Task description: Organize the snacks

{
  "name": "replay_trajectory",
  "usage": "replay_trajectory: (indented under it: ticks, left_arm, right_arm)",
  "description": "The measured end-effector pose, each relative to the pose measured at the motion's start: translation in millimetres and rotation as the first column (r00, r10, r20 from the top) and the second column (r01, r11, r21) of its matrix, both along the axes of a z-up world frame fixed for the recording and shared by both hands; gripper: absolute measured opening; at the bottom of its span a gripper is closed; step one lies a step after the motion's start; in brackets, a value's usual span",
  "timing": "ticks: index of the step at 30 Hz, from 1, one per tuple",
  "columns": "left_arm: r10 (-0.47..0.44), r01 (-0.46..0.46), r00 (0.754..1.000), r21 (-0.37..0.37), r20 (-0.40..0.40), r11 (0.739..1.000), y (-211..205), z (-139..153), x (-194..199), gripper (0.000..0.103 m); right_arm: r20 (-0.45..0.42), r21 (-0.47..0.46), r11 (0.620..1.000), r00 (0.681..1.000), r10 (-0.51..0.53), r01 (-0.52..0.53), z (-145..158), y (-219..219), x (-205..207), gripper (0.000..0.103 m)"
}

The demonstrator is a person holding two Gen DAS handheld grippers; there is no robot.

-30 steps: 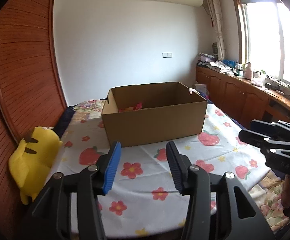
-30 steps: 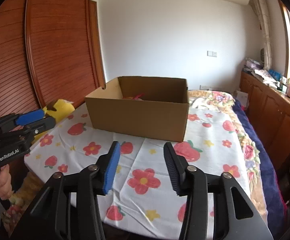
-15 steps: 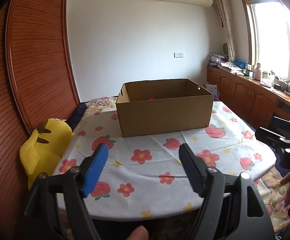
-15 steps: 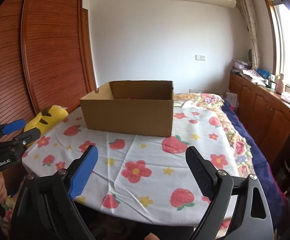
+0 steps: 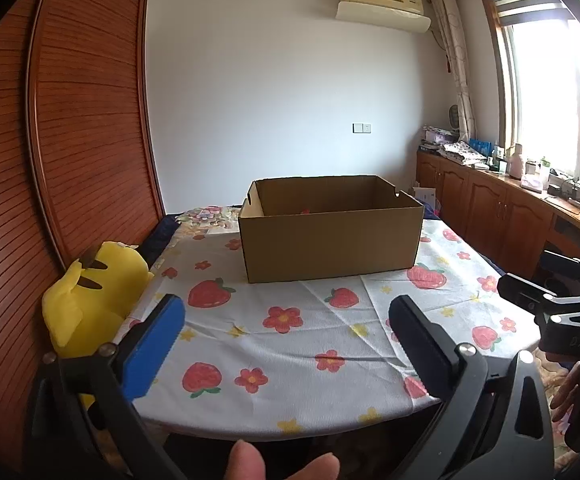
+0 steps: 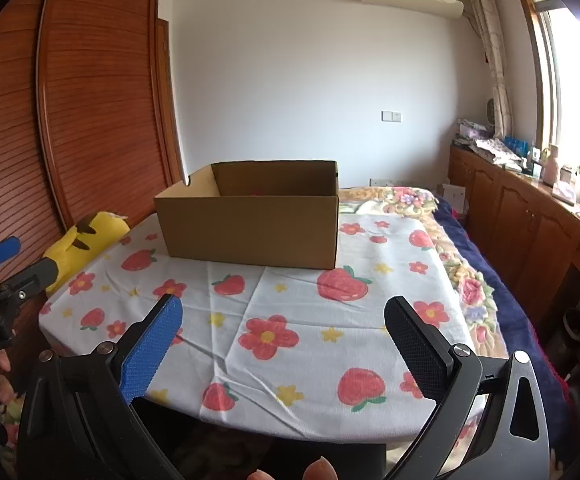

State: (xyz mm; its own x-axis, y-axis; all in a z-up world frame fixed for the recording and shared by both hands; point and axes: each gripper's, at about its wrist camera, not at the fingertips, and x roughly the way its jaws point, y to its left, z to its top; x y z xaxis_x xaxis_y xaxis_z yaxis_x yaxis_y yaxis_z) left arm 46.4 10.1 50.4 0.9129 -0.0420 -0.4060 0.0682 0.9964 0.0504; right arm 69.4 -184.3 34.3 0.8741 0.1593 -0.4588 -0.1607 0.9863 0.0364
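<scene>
An open brown cardboard box stands at the far side of a table with a strawberry-and-flower cloth; it also shows in the right wrist view. A small red bit of a snack peeks over the box's front wall; the rest inside is hidden. My left gripper is wide open and empty, held back over the table's near edge. My right gripper is wide open and empty at the near edge too. Each gripper shows at the side of the other's view.
A yellow plush toy sits at the table's left edge by a wooden slatted wardrobe. A bed with a floral cover lies to the right. Wooden cabinets with clutter line the window wall.
Both grippers have opened wide from a narrow gap and pulled back from the box toward the table's near edge. The box looks smaller and farther away.
</scene>
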Motion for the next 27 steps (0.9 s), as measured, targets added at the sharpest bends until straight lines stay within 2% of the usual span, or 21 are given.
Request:
replay_trajectory:
  ticks: [27]
  left_arm:
    - [0.030,-0.030,1.000,-0.003,-0.006,1.000,0.9,-3.0,-6.6,0.103]
  right_arm:
    - [0.014,0.002,1.000,1.000,-0.013,0.013,2.5,-1.4,-4.2,0.103]
